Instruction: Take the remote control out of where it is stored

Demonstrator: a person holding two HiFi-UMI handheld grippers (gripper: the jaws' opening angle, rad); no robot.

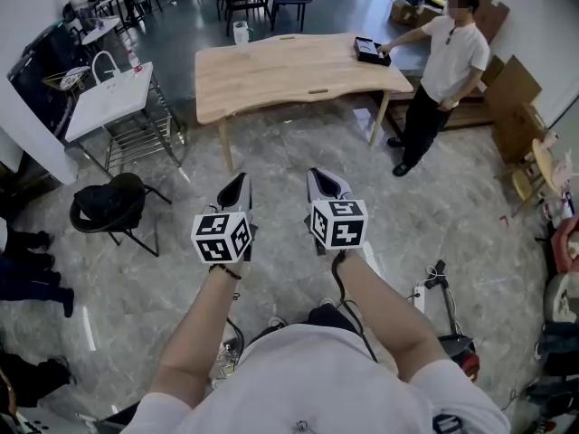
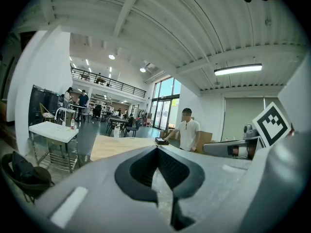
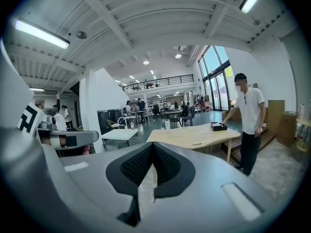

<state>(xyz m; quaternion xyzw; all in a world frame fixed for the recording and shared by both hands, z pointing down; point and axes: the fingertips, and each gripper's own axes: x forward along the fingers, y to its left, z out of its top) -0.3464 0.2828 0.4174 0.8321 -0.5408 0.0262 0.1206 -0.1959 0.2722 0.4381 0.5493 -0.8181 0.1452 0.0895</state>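
Observation:
No remote control shows in any view. A black box (image 1: 371,51) lies at the far right corner of a wooden table (image 1: 280,80), and a standing person (image 1: 443,61) rests a hand on it. That box (image 2: 161,141) (image 3: 218,126) also appears far off in both gripper views. My left gripper (image 1: 237,181) and right gripper (image 1: 318,175) hang side by side above the stone floor, well short of the table. Both point towards it, shut with nothing between the fingers. Their tips meet in the left gripper (image 2: 158,148) view and the right gripper (image 3: 153,144) view.
A white folding table (image 1: 109,98) and a black stool (image 1: 113,204) stand at the left. A clear jar (image 1: 241,33) sits on the wooden table's far edge. Cardboard boxes (image 1: 511,98) line the right wall. A power strip (image 1: 422,293) and cables lie on the floor by my right side.

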